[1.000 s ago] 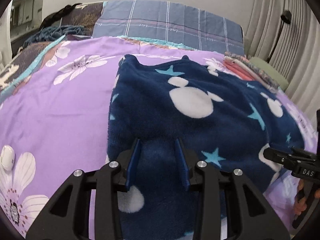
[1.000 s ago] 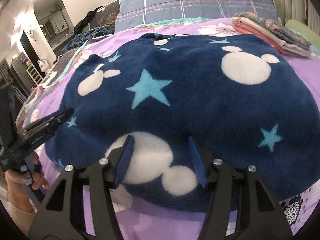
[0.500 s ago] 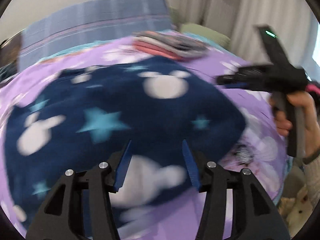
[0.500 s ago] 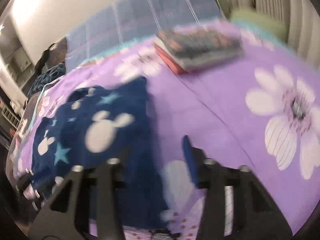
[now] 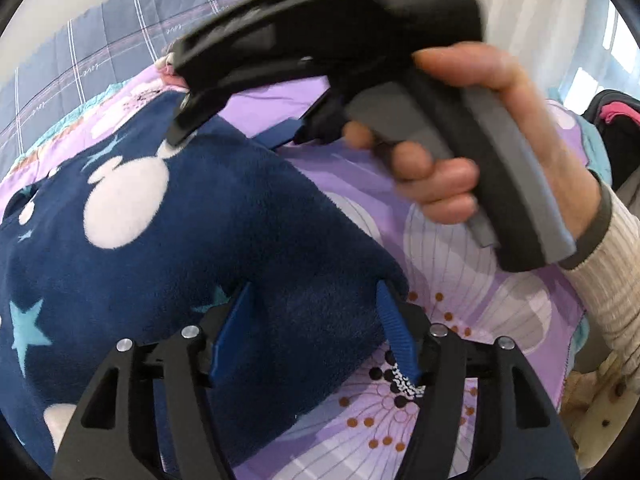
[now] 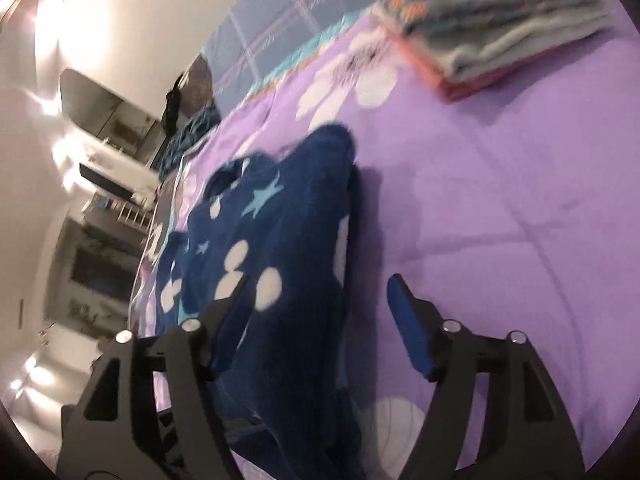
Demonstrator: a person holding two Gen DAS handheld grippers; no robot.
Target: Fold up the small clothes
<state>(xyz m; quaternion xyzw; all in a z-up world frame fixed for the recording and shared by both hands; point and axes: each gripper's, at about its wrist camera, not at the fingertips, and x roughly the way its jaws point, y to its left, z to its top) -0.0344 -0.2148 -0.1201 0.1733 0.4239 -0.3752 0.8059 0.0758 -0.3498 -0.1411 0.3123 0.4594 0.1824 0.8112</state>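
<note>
A navy fleece garment (image 5: 168, 248) with white mouse-head shapes and teal stars lies spread on the purple flowered bedsheet (image 5: 460, 280). My left gripper (image 5: 316, 320) is low over its near right corner. Its jaws are opening, the corner's fleece lies between the blue pads (image 5: 234, 332), and I see no pinch. A hand (image 5: 460, 152) holds my right gripper (image 5: 224, 132) above the garment's right edge. In the right wrist view the garment (image 6: 280, 208) runs away along the left. The right gripper (image 6: 320, 300) is opening, with the fleece edge by its left finger and bare sheet by its right pad (image 6: 408, 320).
A folded stack of clothes (image 6: 500, 28) lies at the bed's far right. A blue checked cover (image 5: 100, 52) lies at the bed's head. A dark bag (image 5: 616, 120) sits beyond the bed's right edge, and pale curtains (image 5: 540, 20) hang behind.
Both views have swung to the garment's right side. The left gripper slid from the near-left edge to the right corner. Both jaws stand wider, and the right gripper now fills the left view's top.
</note>
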